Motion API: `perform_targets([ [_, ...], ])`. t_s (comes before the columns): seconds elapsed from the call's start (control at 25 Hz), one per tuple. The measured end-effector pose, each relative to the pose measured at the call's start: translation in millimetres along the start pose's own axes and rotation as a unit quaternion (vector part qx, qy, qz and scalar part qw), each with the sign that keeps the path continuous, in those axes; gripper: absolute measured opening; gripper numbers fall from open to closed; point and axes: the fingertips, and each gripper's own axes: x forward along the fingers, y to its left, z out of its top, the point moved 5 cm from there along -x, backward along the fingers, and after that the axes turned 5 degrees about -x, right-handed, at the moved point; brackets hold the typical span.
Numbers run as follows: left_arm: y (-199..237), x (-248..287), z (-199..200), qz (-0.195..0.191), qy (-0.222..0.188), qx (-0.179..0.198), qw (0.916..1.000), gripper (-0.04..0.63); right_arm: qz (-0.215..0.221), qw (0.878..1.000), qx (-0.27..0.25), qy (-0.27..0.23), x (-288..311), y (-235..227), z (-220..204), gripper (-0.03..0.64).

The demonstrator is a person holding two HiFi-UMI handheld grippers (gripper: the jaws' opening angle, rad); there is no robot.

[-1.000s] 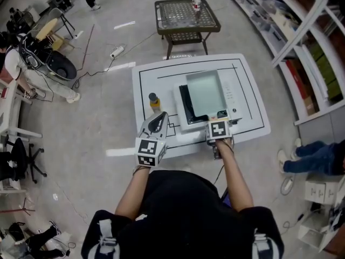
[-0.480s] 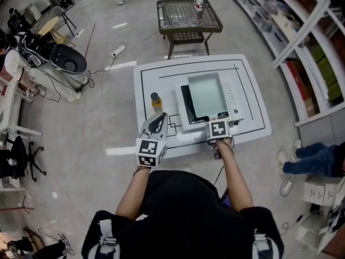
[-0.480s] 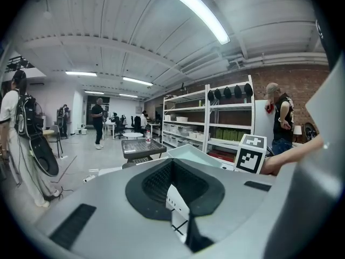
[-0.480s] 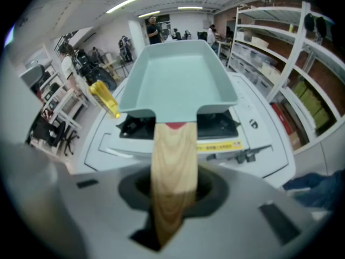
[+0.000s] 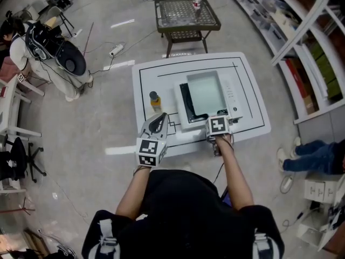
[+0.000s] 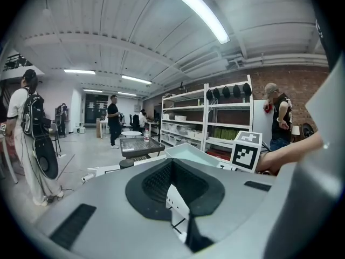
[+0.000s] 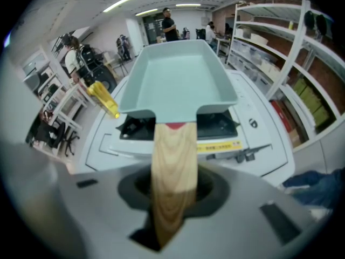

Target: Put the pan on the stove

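Right gripper (image 7: pixel 171 198) fingers, just loosening, hold the pan (image 7: pixel 175 74) handle, seating it on the stove (image 7: pixel 253 120); left gripper (image 5: pixel 158 120) fingers closed, empty.

Site: open lab or workshop hall. What I saw: bare floor (image 5: pixel 102 123) with a power strip (image 5: pixel 116 51) and loose cables (image 5: pixel 86 50); white shelving (image 5: pixel 310 15) holding bins (image 5: pixel 269 23); strip light (image 6: pixel 199 12) on a bare ceiling (image 6: pixel 108 31); brick wall (image 6: pixel 302 85); the stove (image 5: pixel 232 93) stood on a white table (image 5: pixel 145 85) ruled in black; a person (image 6: pixel 21 107) wearing a backpack (image 6: pixel 36 115).
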Motion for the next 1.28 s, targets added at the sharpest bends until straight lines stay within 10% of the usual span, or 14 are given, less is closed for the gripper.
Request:
perform_targets([
  [1.28,6,-5,14,-0.037,-0.019,0.007,0.9991,0.026,-0.002,0.995,0.017,-0.093,-48,1,27,0.196],
])
